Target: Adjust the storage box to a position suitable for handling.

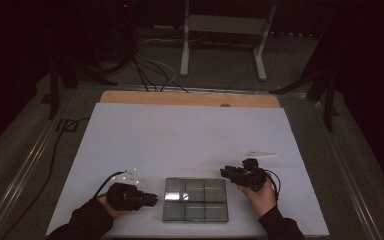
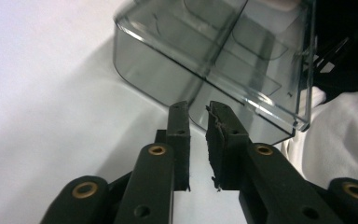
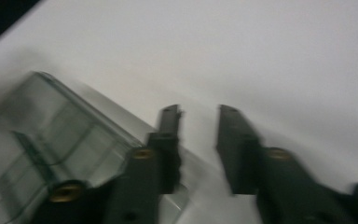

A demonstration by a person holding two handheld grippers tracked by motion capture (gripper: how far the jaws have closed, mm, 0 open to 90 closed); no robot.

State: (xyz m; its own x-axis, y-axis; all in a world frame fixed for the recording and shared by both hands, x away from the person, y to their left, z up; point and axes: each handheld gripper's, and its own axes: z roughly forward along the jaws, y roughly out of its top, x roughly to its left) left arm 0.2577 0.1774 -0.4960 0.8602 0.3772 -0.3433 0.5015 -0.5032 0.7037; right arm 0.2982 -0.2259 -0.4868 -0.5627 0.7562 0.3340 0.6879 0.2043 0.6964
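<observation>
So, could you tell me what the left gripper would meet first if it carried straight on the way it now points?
Most likely the clear compartment box: the left gripper points at its near wall, fingers slightly apart with nothing between them. How much gap remains is hard to judge.

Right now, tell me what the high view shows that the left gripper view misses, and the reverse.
High view alone: the whole clear box with its six compartments, both grippers flanking it, left gripper and right gripper, plus the wooden table edge. Left gripper view alone: that gripper's jaws slightly apart with nothing between them, just short of the box's rounded corner. Both: the box on the white sheet.
</observation>
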